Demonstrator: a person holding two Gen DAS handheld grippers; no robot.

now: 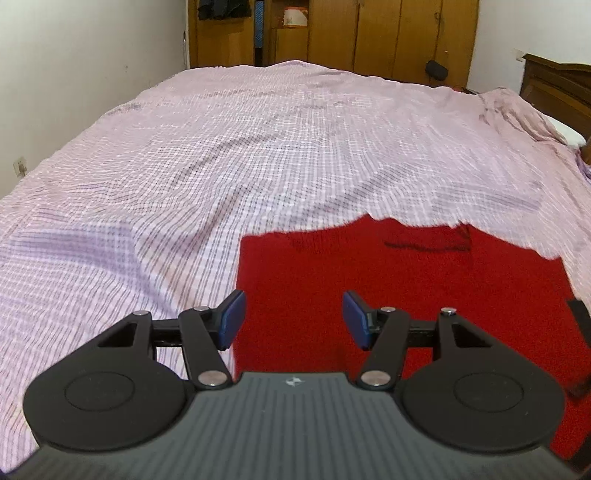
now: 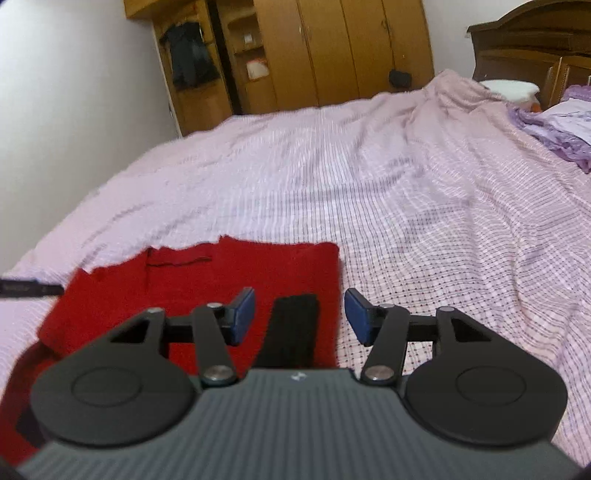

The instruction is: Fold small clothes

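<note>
A red knitted garment [image 1: 399, 280] lies flat on the pink checked bedspread [image 1: 258, 147]. In the left wrist view my left gripper [image 1: 293, 319] is open and empty, hovering over the garment's left edge. In the right wrist view the garment [image 2: 207, 280] lies at the lower left, with a black band [image 2: 293, 328] near its right edge. My right gripper [image 2: 299, 317] is open and empty above that right edge, the black band between its fingers. A dark part of the other gripper [image 2: 29, 288] shows at the far left.
The bedspread [image 2: 406, 206] covers a wide bed. Wooden wardrobes [image 1: 369, 33] stand beyond the far end. A dark wooden headboard [image 2: 532, 48], a white pillow [image 2: 509, 88] and purple bedding [image 2: 554, 129] are at the right. A white wall [image 1: 74, 74] runs along the left.
</note>
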